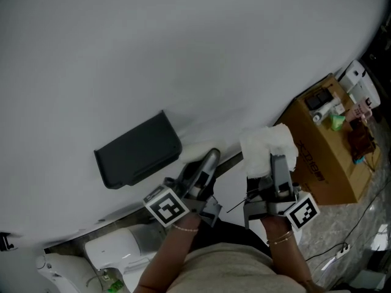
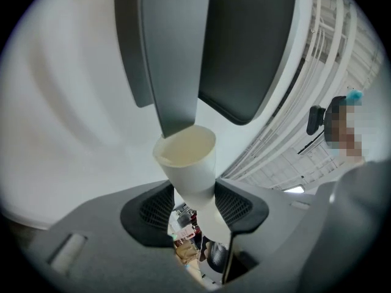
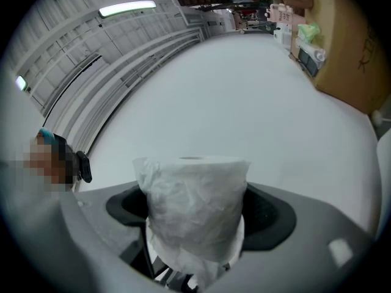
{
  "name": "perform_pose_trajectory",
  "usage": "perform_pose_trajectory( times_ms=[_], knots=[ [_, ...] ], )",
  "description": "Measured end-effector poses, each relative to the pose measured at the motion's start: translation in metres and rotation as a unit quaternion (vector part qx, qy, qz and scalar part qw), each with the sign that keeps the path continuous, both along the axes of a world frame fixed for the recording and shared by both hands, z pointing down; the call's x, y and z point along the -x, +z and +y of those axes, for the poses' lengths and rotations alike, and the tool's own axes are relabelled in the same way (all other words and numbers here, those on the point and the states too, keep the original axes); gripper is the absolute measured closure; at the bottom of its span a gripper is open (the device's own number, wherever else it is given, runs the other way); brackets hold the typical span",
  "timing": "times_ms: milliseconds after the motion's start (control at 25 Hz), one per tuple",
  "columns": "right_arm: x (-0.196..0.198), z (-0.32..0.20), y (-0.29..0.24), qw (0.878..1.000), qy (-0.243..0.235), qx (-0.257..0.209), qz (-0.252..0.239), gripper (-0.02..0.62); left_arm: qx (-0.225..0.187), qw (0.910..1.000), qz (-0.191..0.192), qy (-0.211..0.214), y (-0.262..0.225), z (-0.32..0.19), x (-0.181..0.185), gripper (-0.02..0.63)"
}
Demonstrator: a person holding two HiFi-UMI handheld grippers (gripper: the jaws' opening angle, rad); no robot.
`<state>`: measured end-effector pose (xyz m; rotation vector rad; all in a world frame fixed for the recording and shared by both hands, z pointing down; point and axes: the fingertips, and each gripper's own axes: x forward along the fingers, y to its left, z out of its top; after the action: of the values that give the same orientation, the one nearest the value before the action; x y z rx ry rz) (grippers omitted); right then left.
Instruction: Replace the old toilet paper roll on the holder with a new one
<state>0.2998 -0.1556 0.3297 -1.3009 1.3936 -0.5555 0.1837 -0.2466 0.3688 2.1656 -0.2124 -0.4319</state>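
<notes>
A dark grey paper holder (image 1: pixel 137 151) hangs on the white wall. My left gripper (image 1: pixel 204 163) sits just right of it, shut on an empty white cardboard tube (image 1: pixel 194 151). In the left gripper view the tube (image 2: pixel 186 157) stands between the pads, its open end right at the tip of the holder's grey arm (image 2: pixel 174 60); whether the two touch I cannot tell. My right gripper (image 1: pixel 275 170) is shut on a full white toilet paper roll (image 1: pixel 269 146), further right of the holder. That roll (image 3: pixel 192 206) fills the gap of the right gripper (image 3: pixel 195 224) and has loose crinkled paper on its side.
A brown cardboard box (image 1: pixel 324 157) with small bottles and devices on top stands at the right against the wall. A white toilet (image 1: pixel 116 249) is at the lower left. A white power strip and cable (image 1: pixel 341 250) lie on the marbled floor at the lower right.
</notes>
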Motion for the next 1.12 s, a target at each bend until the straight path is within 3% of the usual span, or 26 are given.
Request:
perform_pose_trajectory(
  times_ms=[440,1120],
  knots=[
    [0.006,0.001,-0.001,1.000,-0.004,0.002,0.001,0.161,-0.003,0.9998,0.003,0.017,-0.003,0.019,0.008,0.396],
    [0.057,-0.033,-0.002,0.998,-0.070,0.000,-0.008,0.161,-0.014,0.9986,0.021,-0.047,-0.013,0.017,0.074,0.396]
  ],
)
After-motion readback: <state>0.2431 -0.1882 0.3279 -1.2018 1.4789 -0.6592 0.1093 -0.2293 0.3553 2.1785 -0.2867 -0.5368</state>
